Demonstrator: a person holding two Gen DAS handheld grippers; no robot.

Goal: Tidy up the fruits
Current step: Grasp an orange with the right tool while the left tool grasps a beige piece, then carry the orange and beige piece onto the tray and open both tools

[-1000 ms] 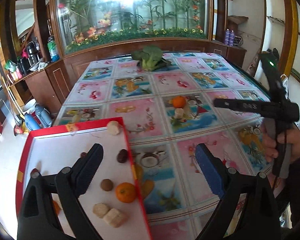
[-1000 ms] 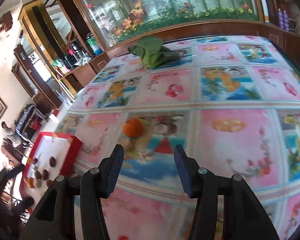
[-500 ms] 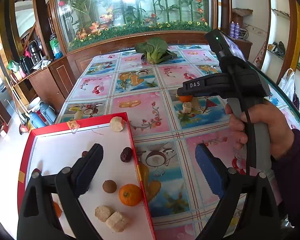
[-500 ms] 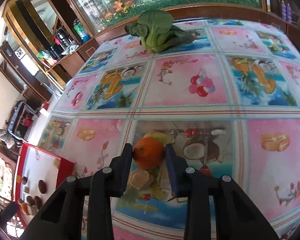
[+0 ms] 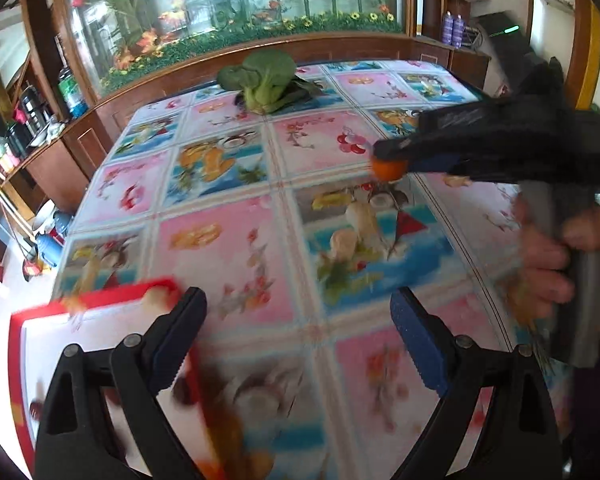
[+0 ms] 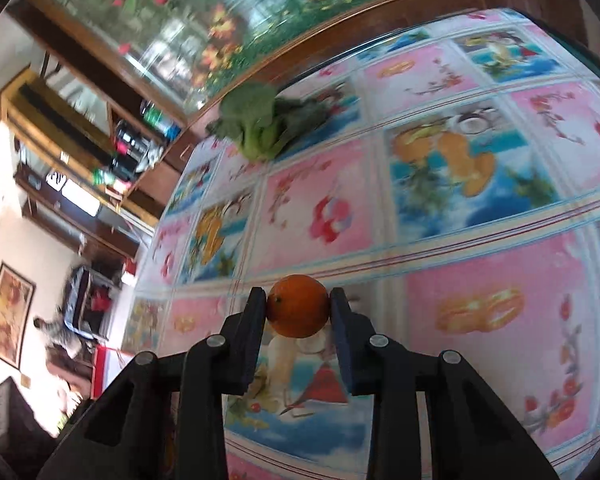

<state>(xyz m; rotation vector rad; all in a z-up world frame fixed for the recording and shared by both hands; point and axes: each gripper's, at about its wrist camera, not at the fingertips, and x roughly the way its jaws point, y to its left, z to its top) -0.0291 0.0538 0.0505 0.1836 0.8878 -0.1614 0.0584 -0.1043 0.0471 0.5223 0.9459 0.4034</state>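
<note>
Fingers of the right gripper [image 6: 299, 312] are pressing on both sides of a small orange [image 6: 298, 306], clamping it between their dark pads and holding it above the table [image 6: 480, 320]; the log of the jaws and the pictures agree that they have just been closing, and the orange is now between them; in the left wrist view the same right gripper [image 5: 392, 156] is reaching in from the right, held by a hand [image 5: 552, 256], with the orange [image 5: 388, 168] at its tip; the left gripper [image 5: 298, 340] is standing wide open with nothing between its fingers, hovering over the flowered, fruit-printed tablecloth; a red-rimmed tray [image 5: 24, 344] with a white floor is lying at the lower left, its corner just beside the left finger, and a few small blurred fruits are showing on it; a head of bok choy [image 5: 266, 78] is lying at the far end of the table, well apart from both grippers; much of the near view is blurred.
</note>
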